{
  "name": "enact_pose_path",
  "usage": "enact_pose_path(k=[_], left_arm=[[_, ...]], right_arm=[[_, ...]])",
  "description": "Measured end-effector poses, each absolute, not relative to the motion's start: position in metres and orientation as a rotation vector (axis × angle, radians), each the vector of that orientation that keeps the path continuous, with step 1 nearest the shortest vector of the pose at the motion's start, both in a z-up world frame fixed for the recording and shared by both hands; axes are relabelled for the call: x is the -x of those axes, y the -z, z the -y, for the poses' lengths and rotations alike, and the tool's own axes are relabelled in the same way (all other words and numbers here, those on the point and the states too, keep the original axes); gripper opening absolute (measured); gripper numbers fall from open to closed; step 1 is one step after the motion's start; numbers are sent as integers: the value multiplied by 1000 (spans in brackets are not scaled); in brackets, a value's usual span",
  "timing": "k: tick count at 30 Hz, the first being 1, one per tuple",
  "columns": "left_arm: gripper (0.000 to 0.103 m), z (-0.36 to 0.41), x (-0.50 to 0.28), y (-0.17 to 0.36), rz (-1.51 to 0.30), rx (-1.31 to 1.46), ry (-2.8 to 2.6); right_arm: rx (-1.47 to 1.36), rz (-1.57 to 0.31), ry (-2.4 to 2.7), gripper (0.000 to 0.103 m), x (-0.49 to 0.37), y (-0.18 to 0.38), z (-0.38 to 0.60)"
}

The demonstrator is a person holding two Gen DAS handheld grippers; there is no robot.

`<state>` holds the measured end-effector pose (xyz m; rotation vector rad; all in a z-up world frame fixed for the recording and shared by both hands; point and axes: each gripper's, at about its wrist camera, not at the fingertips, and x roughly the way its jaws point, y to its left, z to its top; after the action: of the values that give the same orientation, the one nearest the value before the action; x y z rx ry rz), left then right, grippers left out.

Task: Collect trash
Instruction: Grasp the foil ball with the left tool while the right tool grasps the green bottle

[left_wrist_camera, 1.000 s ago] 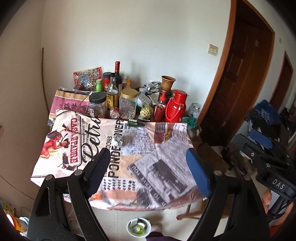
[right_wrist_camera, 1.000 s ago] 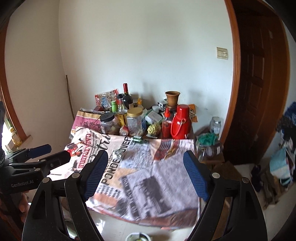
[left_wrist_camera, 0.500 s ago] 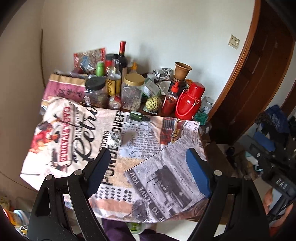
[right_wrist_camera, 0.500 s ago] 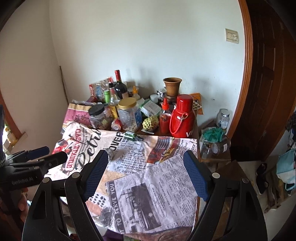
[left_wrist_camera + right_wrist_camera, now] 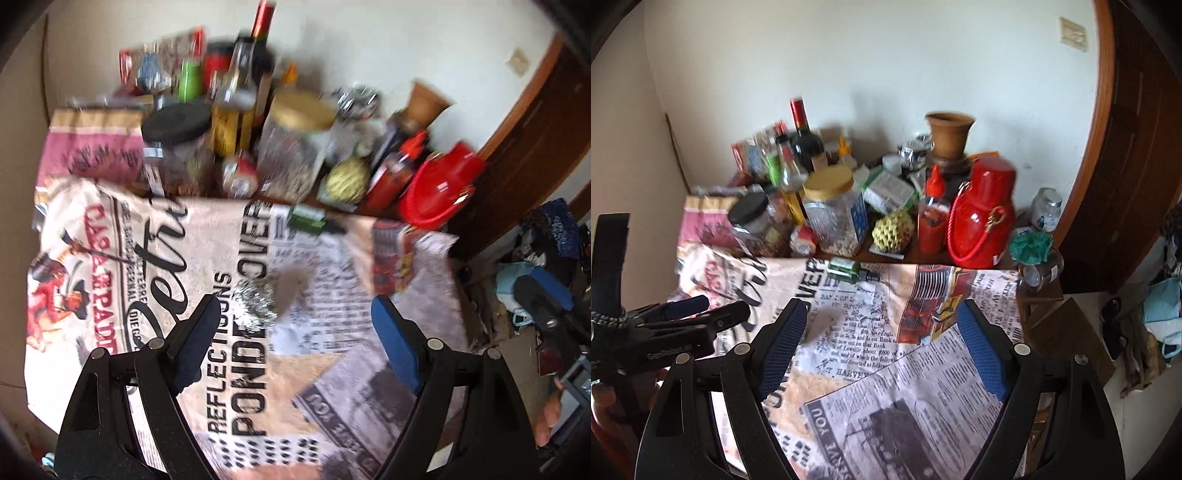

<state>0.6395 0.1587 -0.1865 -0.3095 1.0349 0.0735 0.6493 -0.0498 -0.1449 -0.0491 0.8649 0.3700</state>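
A crumpled foil ball (image 5: 255,302) lies on the newspaper-print tablecloth (image 5: 332,280). My left gripper (image 5: 295,314) hovers over it, open, with the ball just inside the left finger and not touched. A small green bottle (image 5: 306,219) lies on its side at the cloth's far edge. My right gripper (image 5: 881,314) is open and empty above the cloth (image 5: 857,332), nearer than the green bottle (image 5: 846,269). In the right wrist view the left gripper (image 5: 716,310) shows at the left, and the foil ball is hidden behind my finger.
Jars, bottles, a red flask (image 5: 982,214), a clay pot (image 5: 949,136) and a yellow-green fruit (image 5: 892,232) crowd the back of the table against the wall. A wooden door (image 5: 1126,147) and floor clutter (image 5: 1160,306) are at the right.
Both grippers have come forward and down towards the table, tilting more steeply. The foil ball now looms large between the left fingers. Jaw openings are unchanged.
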Motion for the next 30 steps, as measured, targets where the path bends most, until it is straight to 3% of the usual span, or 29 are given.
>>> enact_pose_path(k=[8, 12, 17, 30], left_arm=[[83, -183, -680, 282, -1206, 333, -96], [73, -186, -691, 309, -1254, 378, -66], [47, -188, -698, 323, -1283, 412, 36], [46, -252, -691, 289, -1137, 404, -79]], right_arm=[[54, -972, -376, 81, -688, 195, 26], [63, -1036, -398, 81, -703, 209, 16], [51, -1101, -428, 81, -727, 228, -6], [-21, -1130, -374, 81, -798, 281, -74]])
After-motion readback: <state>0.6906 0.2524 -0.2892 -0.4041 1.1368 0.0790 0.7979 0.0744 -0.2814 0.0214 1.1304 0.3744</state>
